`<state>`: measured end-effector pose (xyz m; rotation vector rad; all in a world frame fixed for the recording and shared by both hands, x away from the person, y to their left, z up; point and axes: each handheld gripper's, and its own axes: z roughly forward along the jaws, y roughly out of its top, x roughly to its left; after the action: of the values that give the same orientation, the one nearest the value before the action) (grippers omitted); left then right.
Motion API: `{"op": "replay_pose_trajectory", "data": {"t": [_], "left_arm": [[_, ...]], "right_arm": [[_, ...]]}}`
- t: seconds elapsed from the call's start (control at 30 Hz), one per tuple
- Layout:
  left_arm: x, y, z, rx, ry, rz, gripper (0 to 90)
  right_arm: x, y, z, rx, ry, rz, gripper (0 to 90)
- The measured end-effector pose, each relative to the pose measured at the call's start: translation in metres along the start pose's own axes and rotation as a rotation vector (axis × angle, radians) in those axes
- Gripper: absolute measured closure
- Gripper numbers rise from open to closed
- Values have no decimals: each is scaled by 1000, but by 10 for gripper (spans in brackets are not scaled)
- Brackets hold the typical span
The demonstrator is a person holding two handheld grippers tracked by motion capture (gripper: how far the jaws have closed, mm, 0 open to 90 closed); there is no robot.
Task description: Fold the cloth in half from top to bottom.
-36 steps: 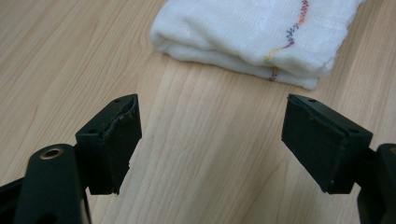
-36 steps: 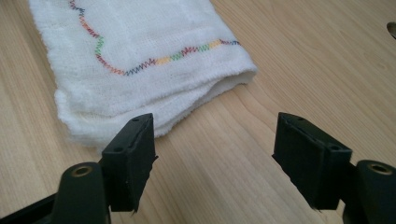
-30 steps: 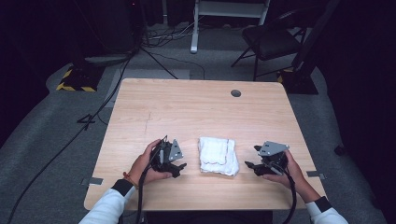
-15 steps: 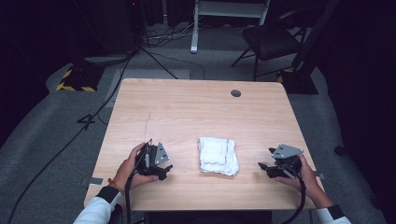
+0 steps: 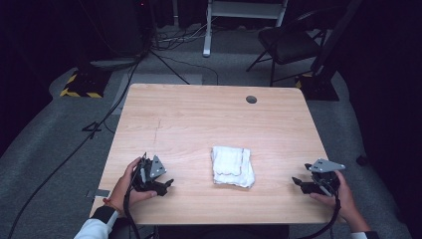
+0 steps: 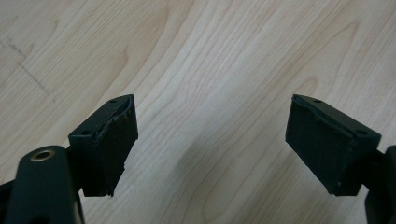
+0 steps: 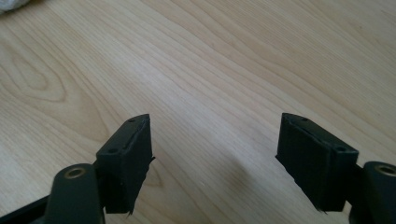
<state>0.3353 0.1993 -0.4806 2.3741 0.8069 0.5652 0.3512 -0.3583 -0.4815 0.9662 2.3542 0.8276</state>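
A folded white cloth (image 5: 232,166) lies near the front middle of the wooden table (image 5: 209,119). My left gripper (image 5: 164,184) rests low over the table's front left, held by a hand, well to the left of the cloth. Its jaws stand wide apart over bare wood in the left gripper view (image 6: 210,144). My right gripper (image 5: 297,182) sits at the front right, away from the cloth, also open with bare wood between its jaws (image 7: 215,161). A sliver of the cloth (image 7: 11,4) shows at the top left corner of the right gripper view.
A round cable hole (image 5: 251,99) sits near the table's far right edge. Beyond the table stand a black chair (image 5: 288,42), a white frame leg (image 5: 206,30), cables on the grey floor and a yellow-and-black striped block (image 5: 79,89).
Both grippers have moved outward from the cloth, the left one to the left and the right one to the right, toward the table's front corners. The cloth has stayed put.
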Motion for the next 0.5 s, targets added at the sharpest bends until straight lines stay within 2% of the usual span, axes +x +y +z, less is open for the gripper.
{"op": "replay_pose_trajectory", "data": {"t": [0.2, 0.37, 0.4, 0.47, 0.5], "left_arm": [[9, -17, 2, 28, 13, -58, 176], [18, -29, -2, 4, -22, -109, 170], [22, -34, -2, -6, -33, -132, 167], [29, -45, -2, -31, -78, -222, 166], [31, -48, -3, -43, -82, -237, 165]], "right_arm": [[-10, -20, -5, -15, 3, 92, 261], [-17, -34, -5, -35, 14, 160, 256], [-18, -36, -6, -37, 16, 167, 254], [-21, -40, -6, -52, 27, 193, 244], [-22, -42, -6, -59, 34, 211, 234]]}}
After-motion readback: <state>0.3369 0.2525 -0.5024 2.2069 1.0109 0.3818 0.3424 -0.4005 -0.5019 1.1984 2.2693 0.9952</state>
